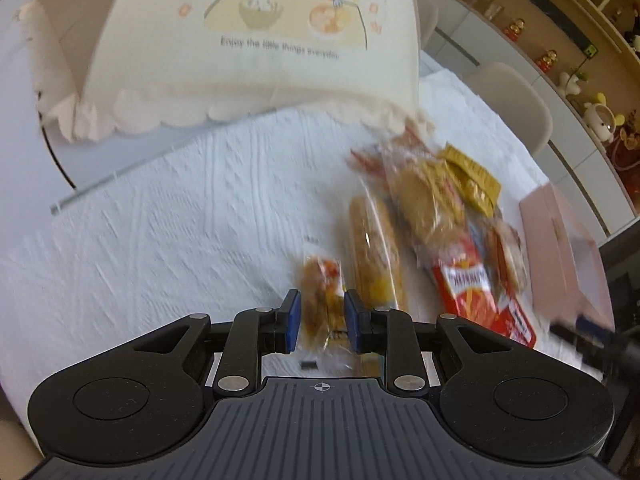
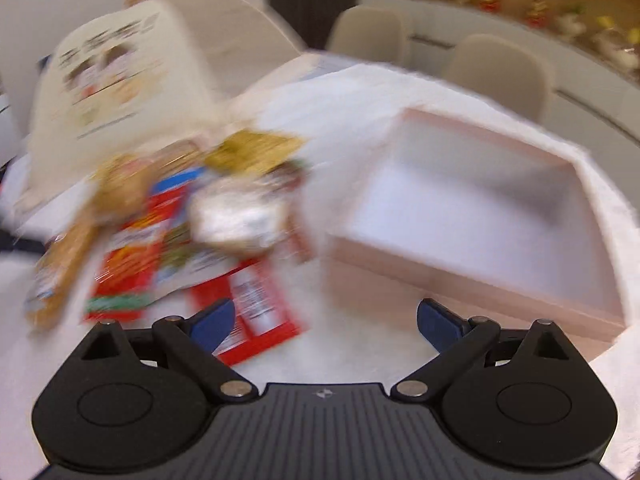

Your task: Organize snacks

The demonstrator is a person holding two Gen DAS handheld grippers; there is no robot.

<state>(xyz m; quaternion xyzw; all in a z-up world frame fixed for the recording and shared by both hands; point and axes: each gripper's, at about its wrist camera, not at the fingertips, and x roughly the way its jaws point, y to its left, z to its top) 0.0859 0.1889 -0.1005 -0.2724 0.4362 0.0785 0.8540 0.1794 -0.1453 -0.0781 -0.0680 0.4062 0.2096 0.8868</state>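
My left gripper (image 1: 323,320) is shut on a small orange-and-clear snack packet (image 1: 320,284), which fills the gap between the blue pads. Just right of it on the white tablecloth lie a long bread packet (image 1: 374,248), a red packet (image 1: 472,292) and a gold packet (image 1: 472,176). In the right wrist view my right gripper (image 2: 324,320) stands wide open with nothing between its fingers. It hovers over the cloth between the blurred snack pile (image 2: 168,232) on its left and the empty pink box (image 2: 460,280) on its right. A flat red packet (image 2: 256,312) lies by its left finger.
A cream fabric food cover (image 1: 248,40) with a cartoon print stands at the back of the table, also visible as the food cover (image 2: 116,76). The pink box (image 1: 560,248) sits at the table's right edge. Beige chairs (image 2: 500,72) and a shelf of ornaments (image 1: 560,60) are behind.
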